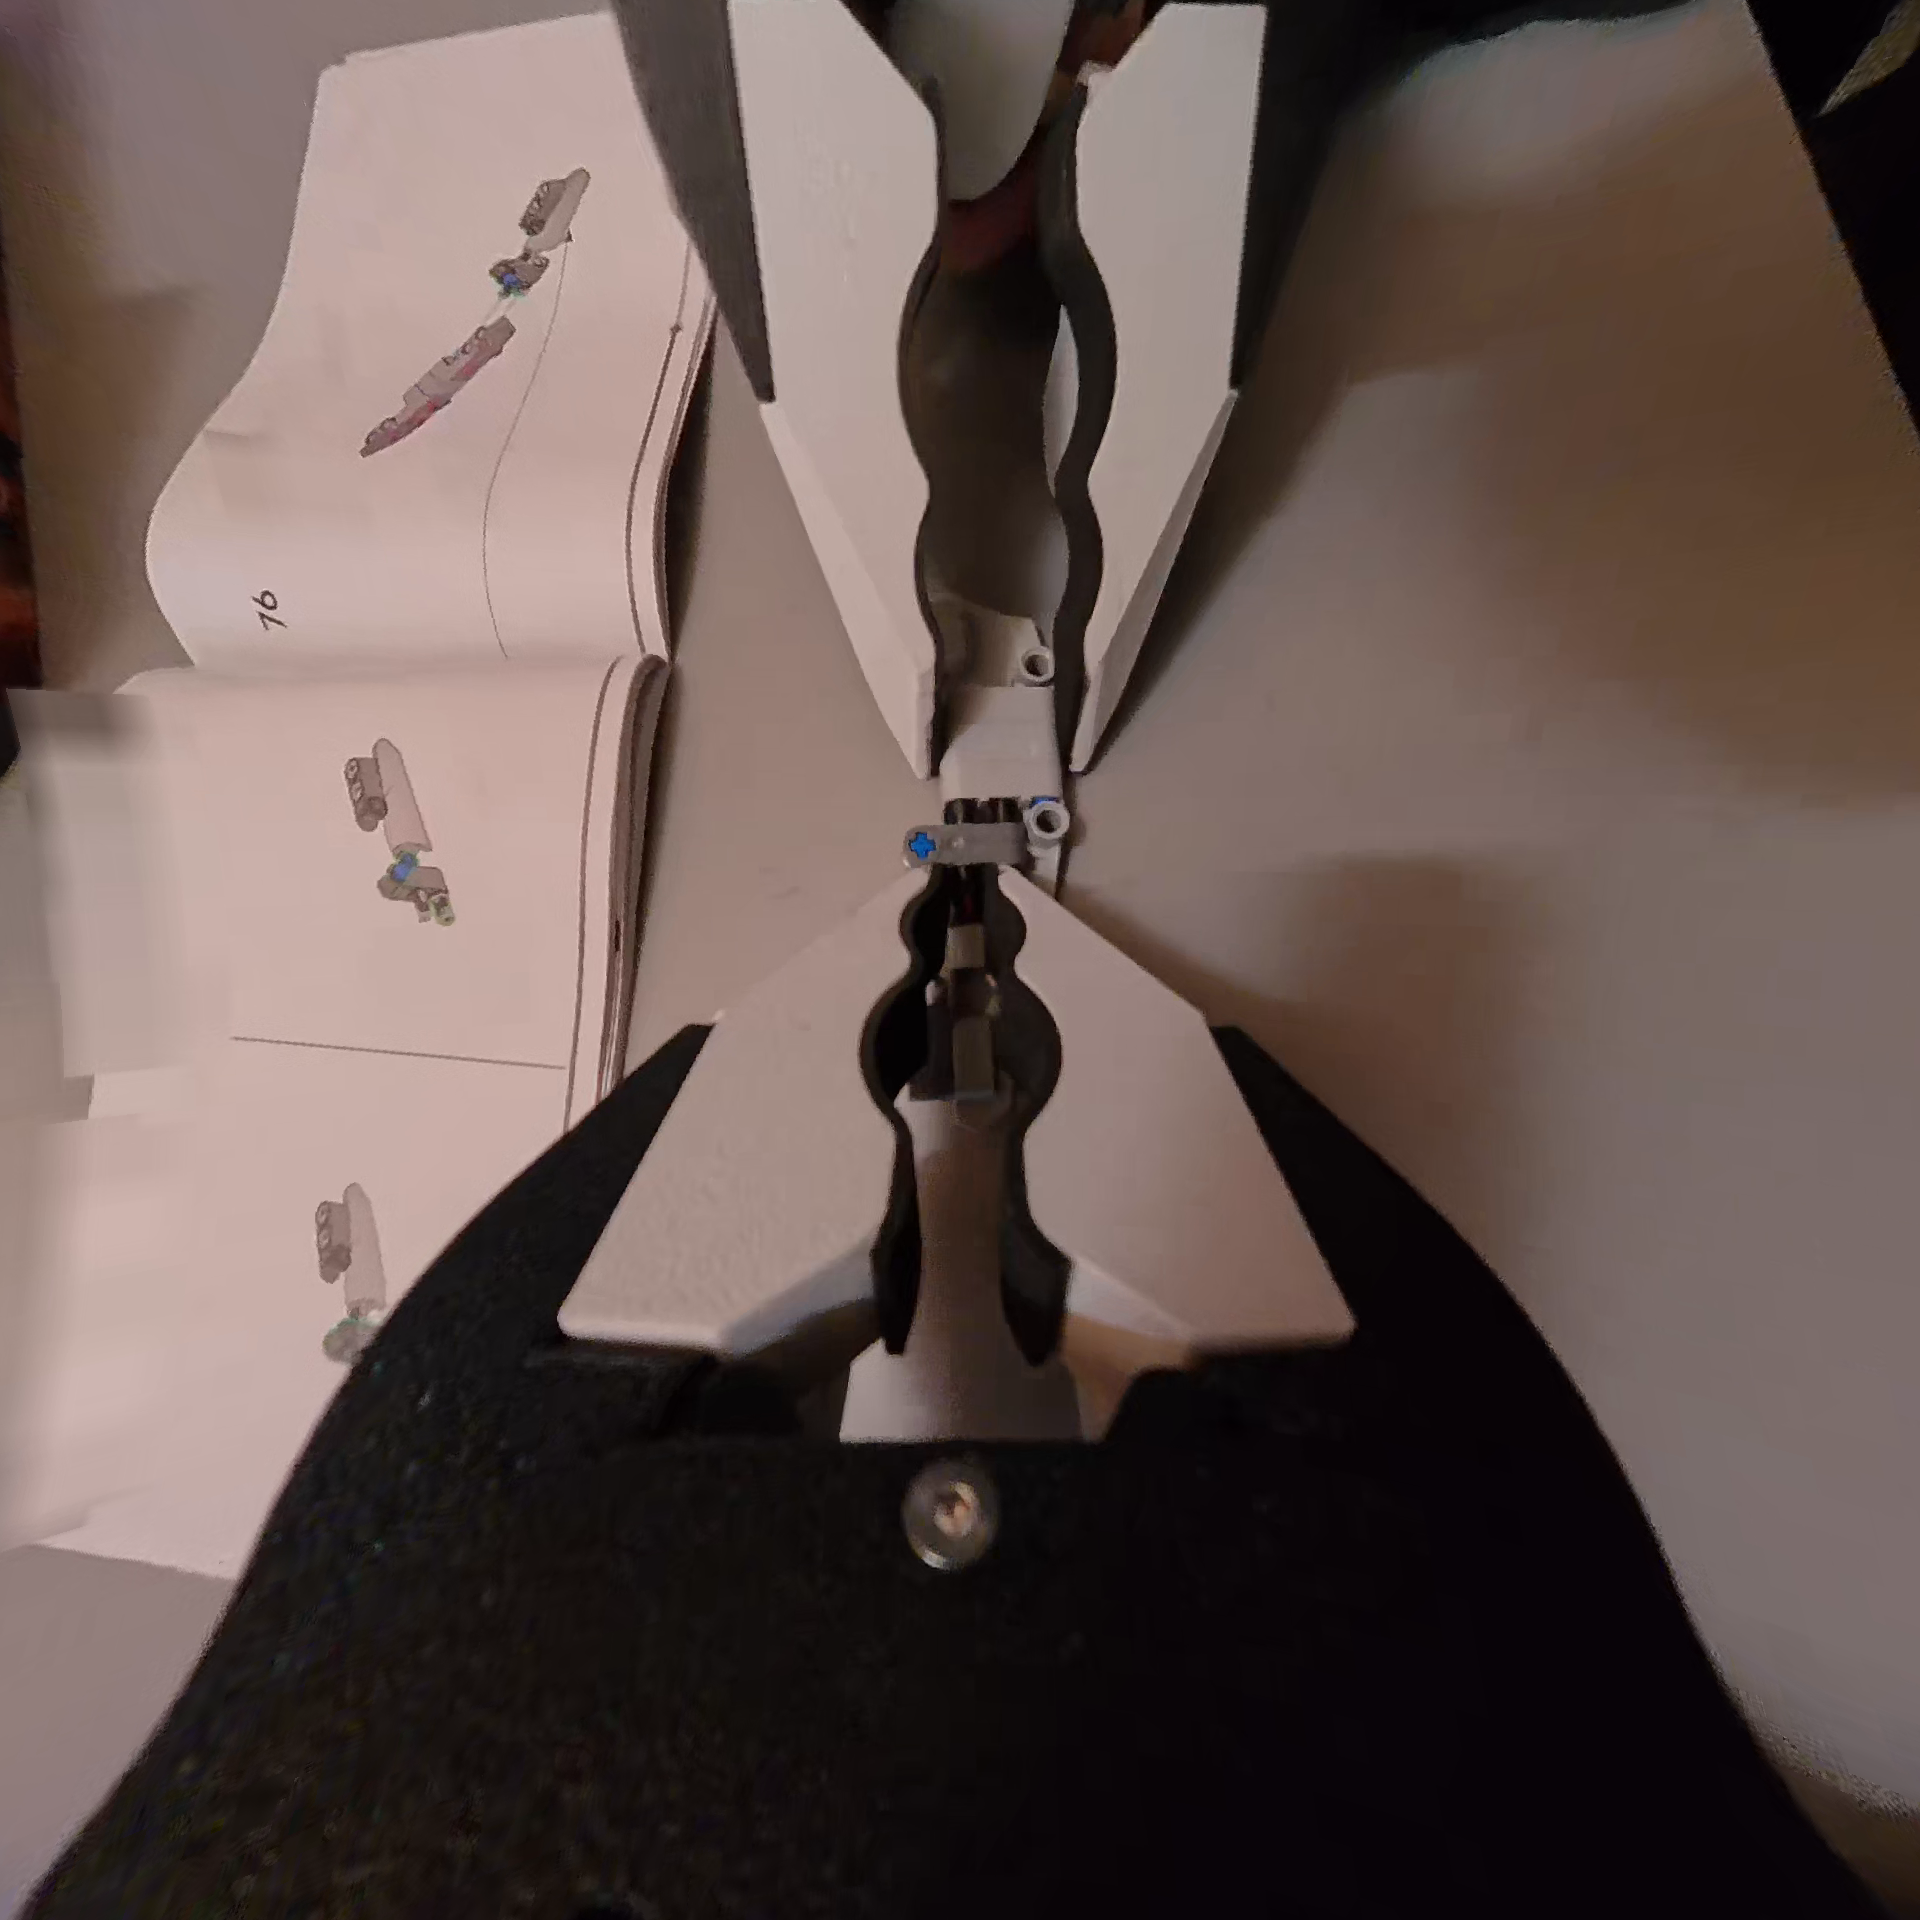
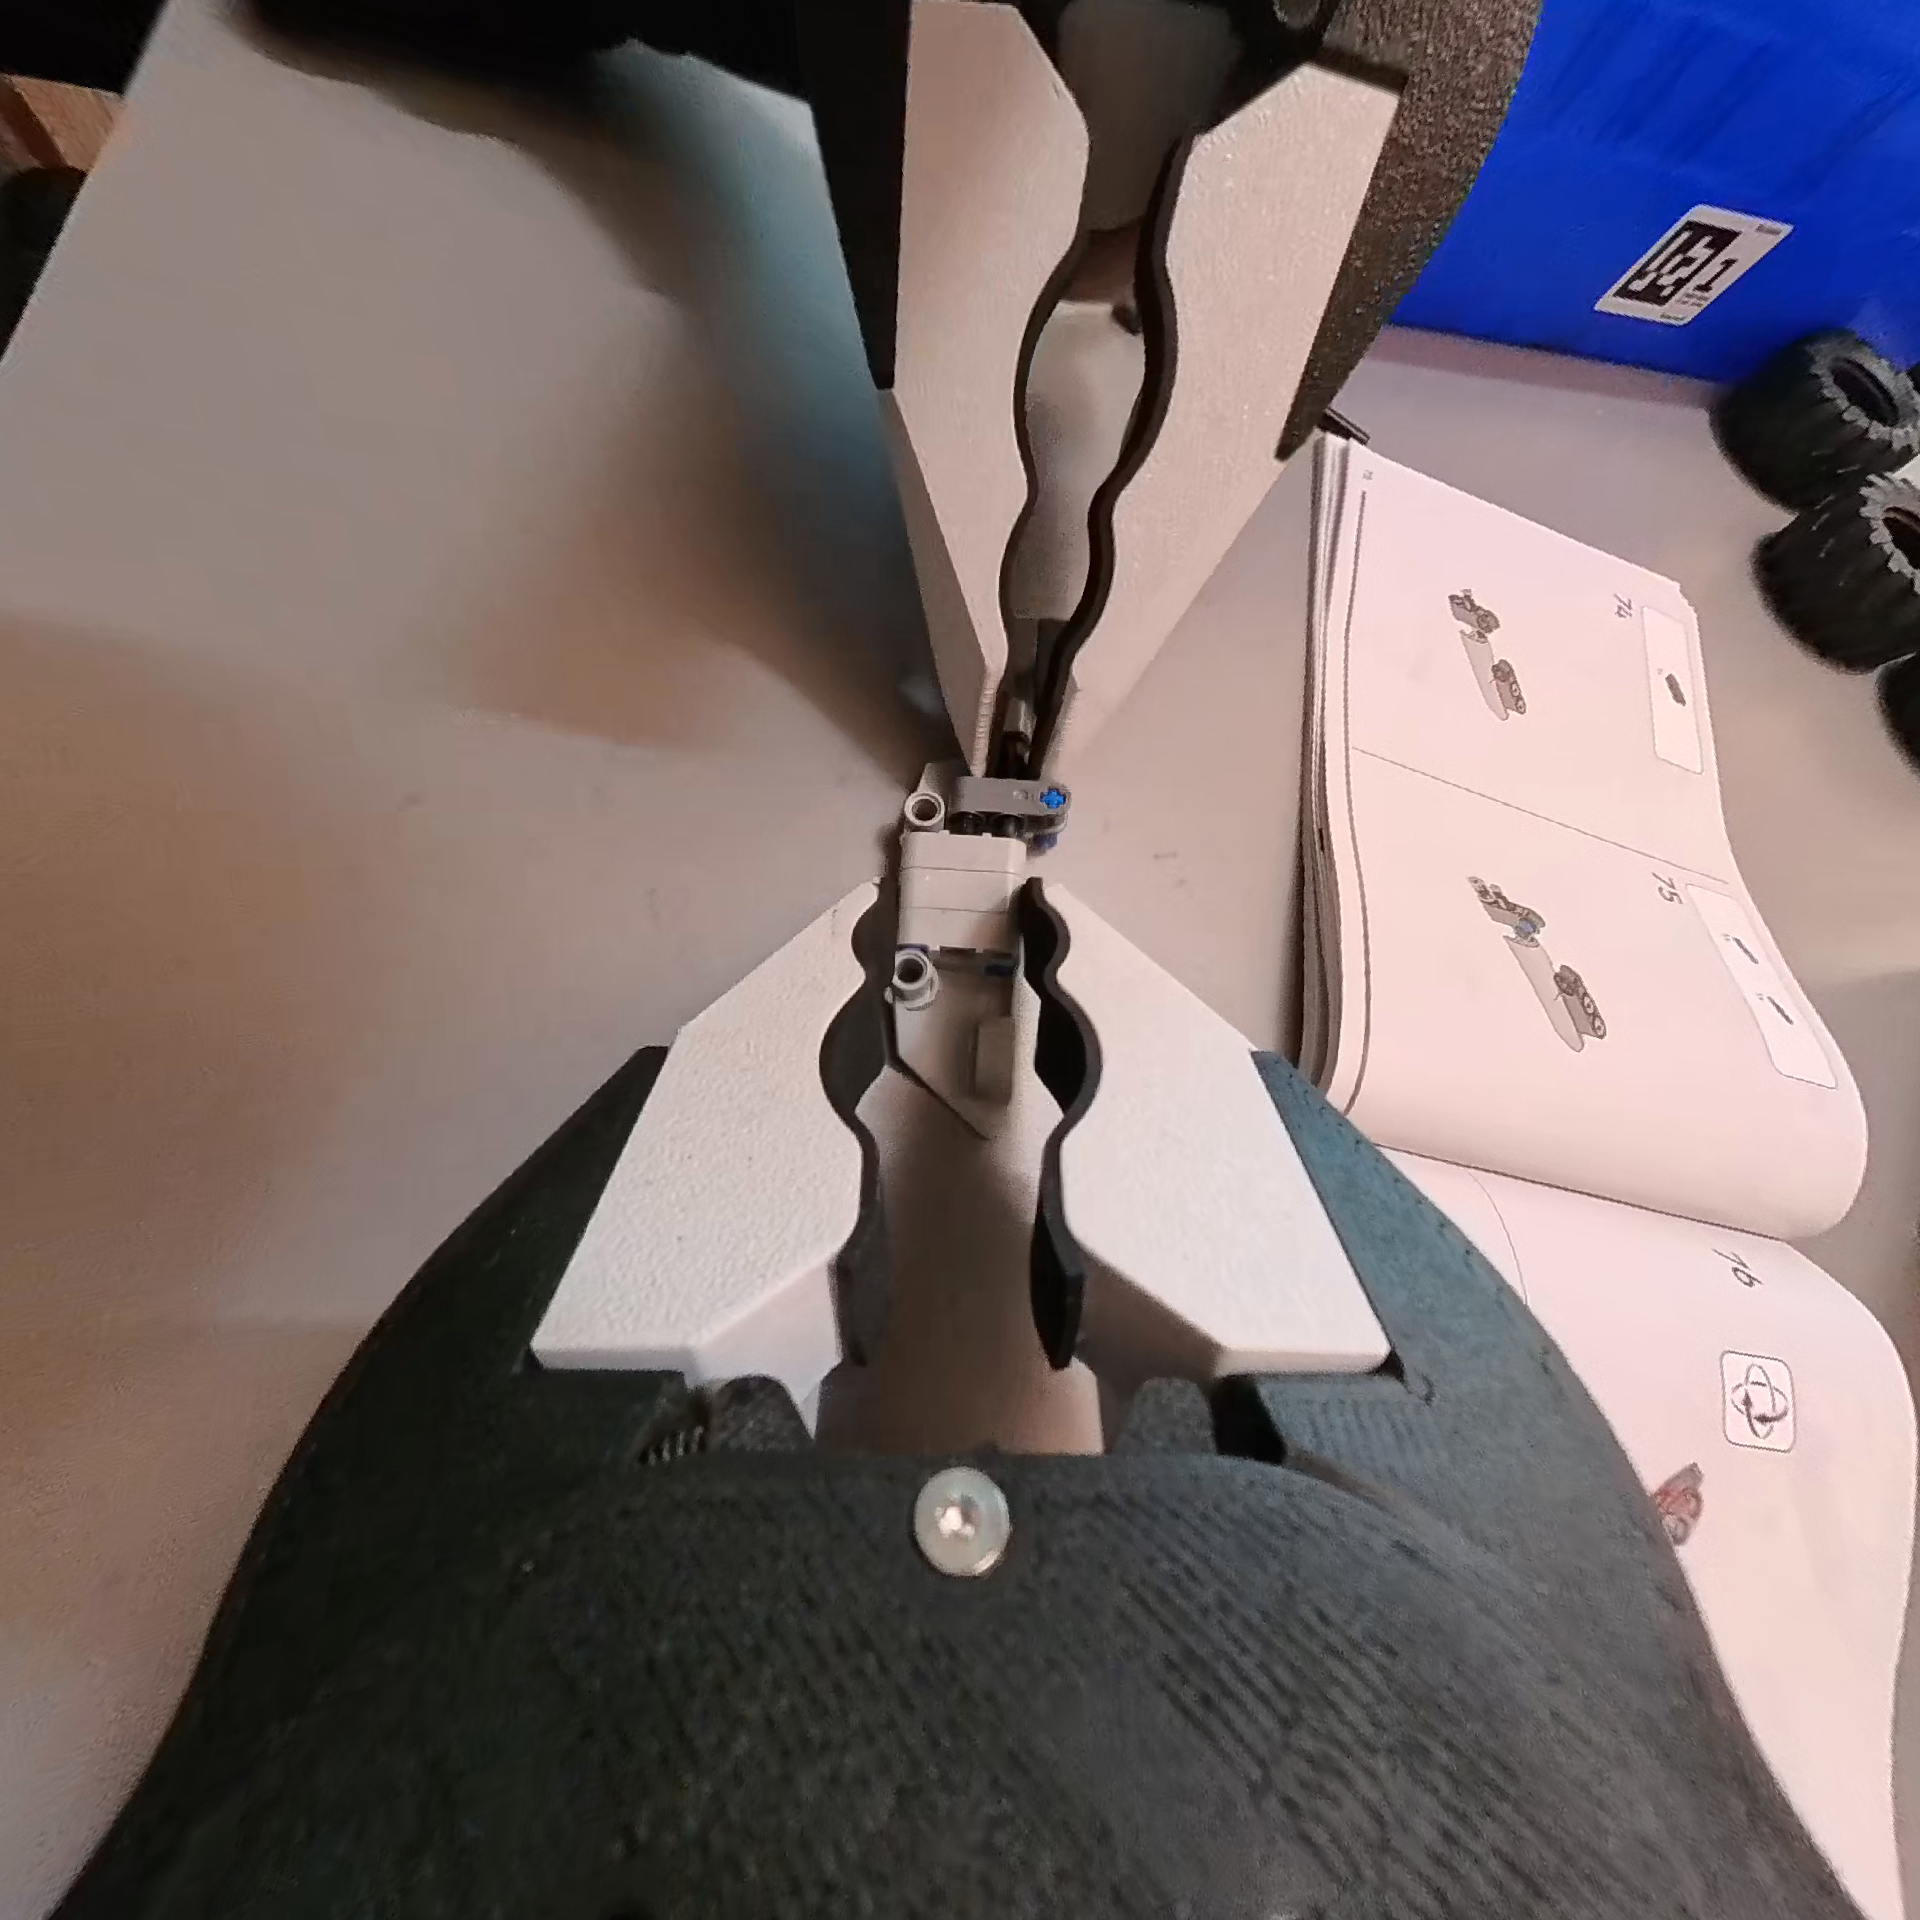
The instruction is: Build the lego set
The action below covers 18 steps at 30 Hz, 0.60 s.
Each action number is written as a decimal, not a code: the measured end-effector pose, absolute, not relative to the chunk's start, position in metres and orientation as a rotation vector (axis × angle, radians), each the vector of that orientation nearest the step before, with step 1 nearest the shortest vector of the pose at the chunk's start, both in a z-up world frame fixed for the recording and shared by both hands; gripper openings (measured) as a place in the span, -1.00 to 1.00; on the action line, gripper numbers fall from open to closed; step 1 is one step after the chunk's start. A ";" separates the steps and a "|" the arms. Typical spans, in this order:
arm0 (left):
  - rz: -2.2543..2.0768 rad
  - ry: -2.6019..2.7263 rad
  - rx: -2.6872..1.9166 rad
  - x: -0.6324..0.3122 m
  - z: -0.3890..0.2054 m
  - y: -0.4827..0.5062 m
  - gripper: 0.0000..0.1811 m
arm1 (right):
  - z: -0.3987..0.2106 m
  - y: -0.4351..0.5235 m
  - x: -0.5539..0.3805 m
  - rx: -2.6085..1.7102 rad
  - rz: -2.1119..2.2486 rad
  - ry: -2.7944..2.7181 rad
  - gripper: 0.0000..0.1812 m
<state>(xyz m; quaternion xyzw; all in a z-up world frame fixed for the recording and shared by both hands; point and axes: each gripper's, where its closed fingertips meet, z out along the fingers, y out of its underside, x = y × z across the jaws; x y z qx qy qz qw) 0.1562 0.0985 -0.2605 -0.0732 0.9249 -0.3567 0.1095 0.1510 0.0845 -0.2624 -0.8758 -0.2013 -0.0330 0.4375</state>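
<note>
Grippers meet nose to nose over the pale table [image 1: 1507, 675]. The left gripper [image 1: 961, 914] is clenched on a dark grey piece, the right gripper [image 2: 940, 914] on a white block [image 2: 956, 868]; a grey link with a blue cross pin [image 1: 971, 844] bridges the two at the centre. To seat the joint well, I'd judge both should press straight along one line, without twisting, since the pins look short. The open instruction booklet [image 2: 1507, 831] lies at three o'clock from the right gripper, black tyres [image 2: 1839, 499] at one o'clock.
</note>
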 end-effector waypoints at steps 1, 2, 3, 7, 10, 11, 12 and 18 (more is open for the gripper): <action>-1.093 2.717 -0.234 0.157 -0.260 0.099 -0.97 | -0.262 0.084 0.151 -2.177 -0.082 -0.498 -0.75; -1.134 2.712 -0.254 0.157 -0.260 0.098 -0.97 | -0.262 0.084 0.152 -2.173 -0.089 -0.500 -0.75; -1.161 2.701 -0.262 0.156 -0.260 0.098 -0.97 | -0.259 0.083 0.154 -2.160 -0.105 -0.485 -0.70; -1.218 2.690 -0.240 0.152 -0.260 0.102 -0.97 | -0.244 0.071 0.158 -2.088 -0.053 -0.408 -0.91; -1.252 2.693 -0.217 0.153 -0.260 0.103 -0.97 | -0.241 0.071 0.159 -2.063 -0.032 -0.419 -0.99; -1.264 2.696 -0.216 0.153 -0.260 0.103 -0.97 | -0.244 0.071 0.159 -2.081 -0.030 -0.427 -0.94; -1.272 2.696 -0.213 0.153 -0.260 0.103 -0.97 | -0.250 0.070 0.160 -2.117 -0.035 -0.443 -0.92; -1.268 2.684 -0.183 0.152 -0.260 0.101 -0.97 | -0.258 0.072 0.156 -2.146 -0.073 -0.513 -1.00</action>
